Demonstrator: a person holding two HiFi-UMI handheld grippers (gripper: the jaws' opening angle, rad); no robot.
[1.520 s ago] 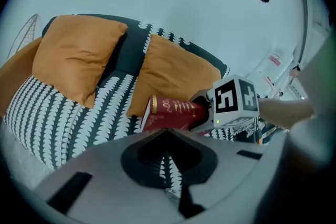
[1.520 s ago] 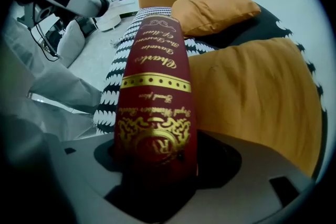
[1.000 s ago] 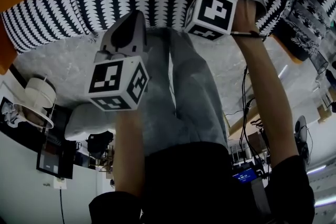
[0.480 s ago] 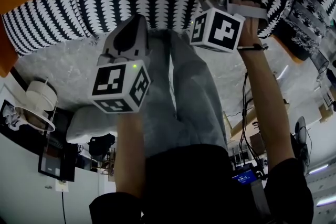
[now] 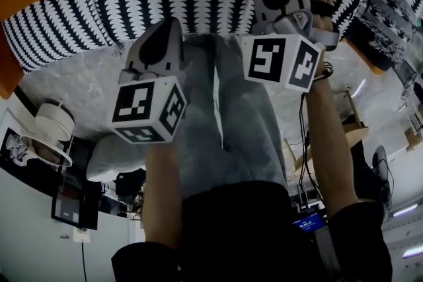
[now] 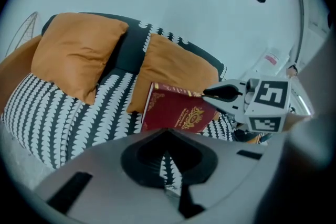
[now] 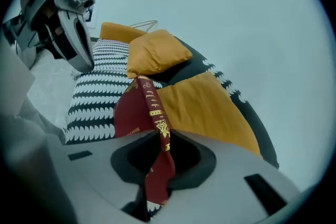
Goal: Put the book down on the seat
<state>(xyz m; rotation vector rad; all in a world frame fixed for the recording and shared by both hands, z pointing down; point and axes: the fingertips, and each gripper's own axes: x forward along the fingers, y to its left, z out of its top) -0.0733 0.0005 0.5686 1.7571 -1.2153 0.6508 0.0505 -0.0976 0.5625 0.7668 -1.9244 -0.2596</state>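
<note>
Book [image 6: 176,113] on edge against orange cushion [image 6: 178,68]

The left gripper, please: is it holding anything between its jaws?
No, the left gripper has nothing between its jaws; only the patterned seat shows past them, and the red book is farther off.

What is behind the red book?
An orange cushion stands right behind the red book, with the black-and-white patterned seat below. The book covers the cushion's lower part.
</note>
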